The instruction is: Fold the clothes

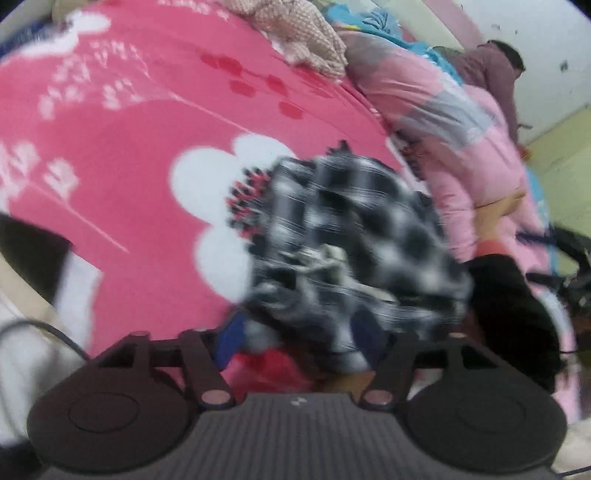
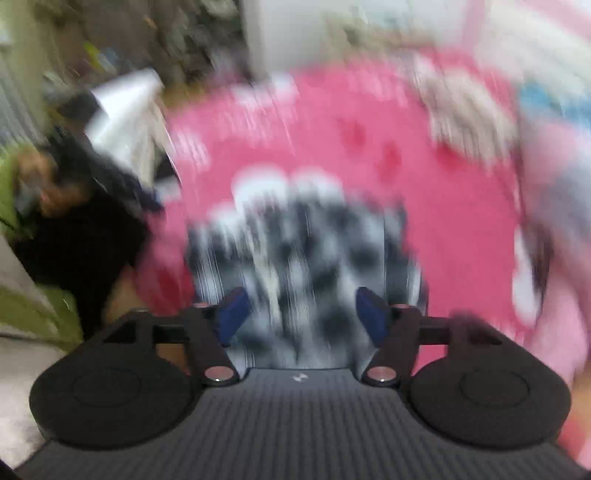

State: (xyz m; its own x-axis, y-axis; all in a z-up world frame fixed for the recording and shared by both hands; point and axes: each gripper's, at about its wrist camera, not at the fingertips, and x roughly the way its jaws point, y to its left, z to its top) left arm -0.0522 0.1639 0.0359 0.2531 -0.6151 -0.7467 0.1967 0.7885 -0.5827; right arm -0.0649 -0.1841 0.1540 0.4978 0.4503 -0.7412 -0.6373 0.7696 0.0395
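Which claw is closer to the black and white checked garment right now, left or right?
Too close to call. The right claw stands open just over the checked garment, which shows between its blue fingers. The left claw is also open right at the garment, which is bunched before it.

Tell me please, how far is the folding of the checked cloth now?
Done: the checked cloth lies bunched in a compact heap on the pink blanket, though blur hides how neat it is. In hand: nothing; the left gripper and right gripper both stand open, pads off the cloth. Left: the beige garment further back looks still crumpled.
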